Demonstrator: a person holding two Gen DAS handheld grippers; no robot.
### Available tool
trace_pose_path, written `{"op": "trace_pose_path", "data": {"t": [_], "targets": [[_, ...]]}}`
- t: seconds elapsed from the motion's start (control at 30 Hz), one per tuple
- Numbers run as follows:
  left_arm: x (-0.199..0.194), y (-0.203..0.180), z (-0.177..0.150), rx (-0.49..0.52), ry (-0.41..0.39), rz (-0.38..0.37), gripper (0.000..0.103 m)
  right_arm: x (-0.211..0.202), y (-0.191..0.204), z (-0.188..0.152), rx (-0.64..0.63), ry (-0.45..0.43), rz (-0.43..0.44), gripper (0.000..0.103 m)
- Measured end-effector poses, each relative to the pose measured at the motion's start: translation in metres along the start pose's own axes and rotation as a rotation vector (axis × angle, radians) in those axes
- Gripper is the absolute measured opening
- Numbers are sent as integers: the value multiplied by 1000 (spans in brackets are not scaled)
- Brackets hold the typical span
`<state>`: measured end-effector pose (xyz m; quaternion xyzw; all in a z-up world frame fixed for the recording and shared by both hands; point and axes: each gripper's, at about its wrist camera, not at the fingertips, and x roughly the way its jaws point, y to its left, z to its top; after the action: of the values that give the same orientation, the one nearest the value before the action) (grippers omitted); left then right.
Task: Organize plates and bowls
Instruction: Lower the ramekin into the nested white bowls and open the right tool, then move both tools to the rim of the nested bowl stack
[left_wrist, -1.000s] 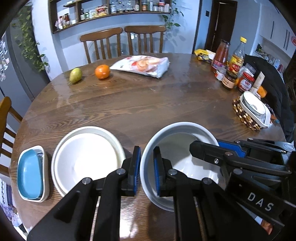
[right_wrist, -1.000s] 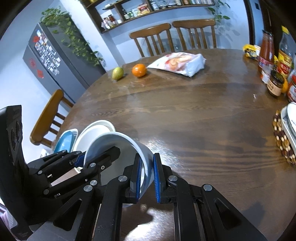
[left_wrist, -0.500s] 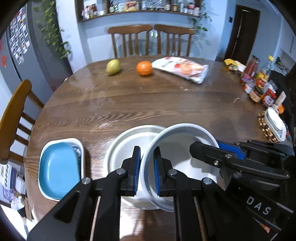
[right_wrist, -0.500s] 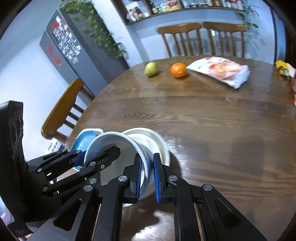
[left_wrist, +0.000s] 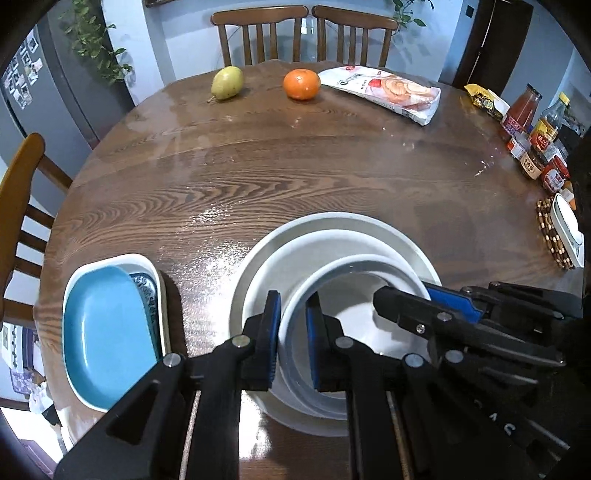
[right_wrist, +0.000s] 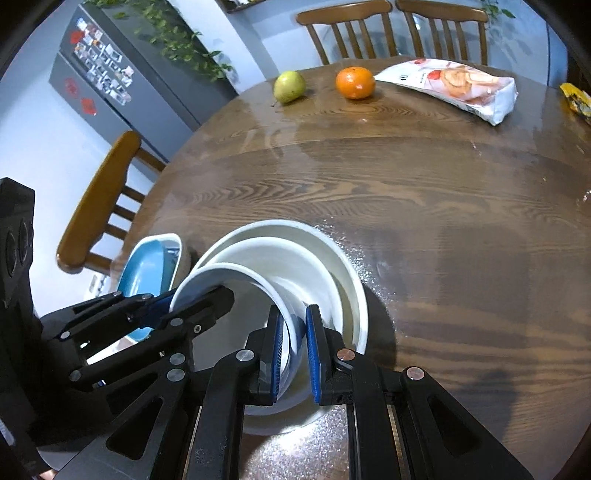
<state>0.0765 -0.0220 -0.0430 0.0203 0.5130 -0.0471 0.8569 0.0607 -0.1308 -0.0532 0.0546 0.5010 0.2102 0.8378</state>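
A white bowl (left_wrist: 354, 295) (right_wrist: 229, 277) with a grey-blue outside is held over the larger white bowl (left_wrist: 332, 229) (right_wrist: 295, 236) on the wooden table, partly inside it. My left gripper (left_wrist: 291, 332) is shut on the held bowl's left rim. My right gripper (right_wrist: 293, 343) is shut on its opposite rim; it also shows in the left wrist view (left_wrist: 436, 306). To the left, a blue plate (left_wrist: 107, 332) (right_wrist: 144, 273) lies in a white rectangular dish (left_wrist: 157, 273).
A pear (left_wrist: 226, 82), an orange (left_wrist: 301, 84) and a snack bag (left_wrist: 388, 92) lie at the far side of the table (left_wrist: 295, 166). Bottles and jars (left_wrist: 532, 129) stand at the right edge, with a white dish on a beaded trivet (left_wrist: 561, 236). Chairs surround the table.
Both grippers carried the held bowl leftward from beside the larger white bowl to over and into it. The grip on both rims is unchanged.
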Motion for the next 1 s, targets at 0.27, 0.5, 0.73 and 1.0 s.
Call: {"op": "trace_pose_path", "data": {"t": [0.27,0.5,0.73,1.0], "targets": [[-12,4,10,23,-42,10,40,-10,-1,8,14,-21,-55,14],[-42,26,10,-20,-121,5,78,-35,-15,4,56,-85,-49,45],[-48,53,-5,-120,-93,8,87,-42,-32,-7,124,-79,-22,59],[-42,59,-23,-113,-44,15,102,-46,-47,-19,179,-71,-8,62]]}}
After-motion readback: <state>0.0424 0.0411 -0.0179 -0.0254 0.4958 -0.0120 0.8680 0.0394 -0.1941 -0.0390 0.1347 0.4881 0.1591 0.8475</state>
